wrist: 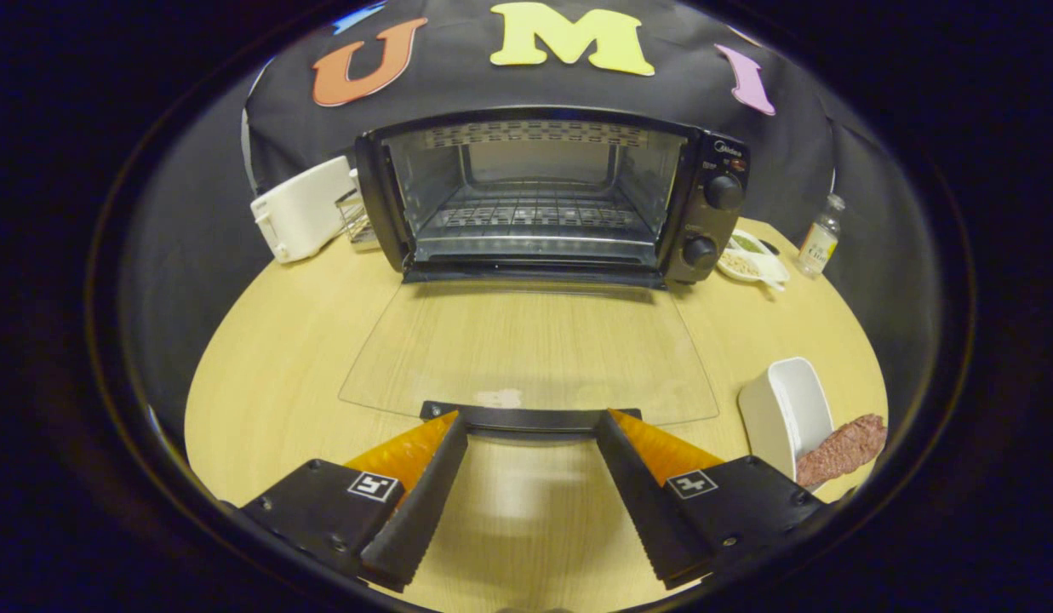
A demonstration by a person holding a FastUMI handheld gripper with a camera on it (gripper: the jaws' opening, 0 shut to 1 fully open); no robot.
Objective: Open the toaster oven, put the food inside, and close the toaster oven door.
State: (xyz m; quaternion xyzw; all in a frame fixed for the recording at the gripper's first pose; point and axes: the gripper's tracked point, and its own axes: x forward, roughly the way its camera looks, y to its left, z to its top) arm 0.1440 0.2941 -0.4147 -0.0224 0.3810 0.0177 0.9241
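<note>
Toaster oven (543, 196) stands at the far side of the round wooden table (262, 366), its glass door (526, 349) swung fully down and lying flat toward the gripper (530, 419). Door handle (530, 417) sits right at the fingertips, spanning the gap between them. Fingers spread wide, gripping nothing — the tips look level with the handle's two ends, contact uncertain.

Oven cavity open, wire rack (526, 217) bare. The food — a reddish-brown slab, likely meat (843, 449) — leans in a white rectangular dish (786, 413) just right of the right finger.

Judgement: opening looks done; the fetch comes next. To do it well, back off the handle without lifting the door, swing right, come at the slab across its narrow width, close on the part standing above the dish rim so the dish stays put.

Behind: white toaster (303, 209) left of the oven; small plate (752, 255) and clear bottle (820, 236) right.
</note>
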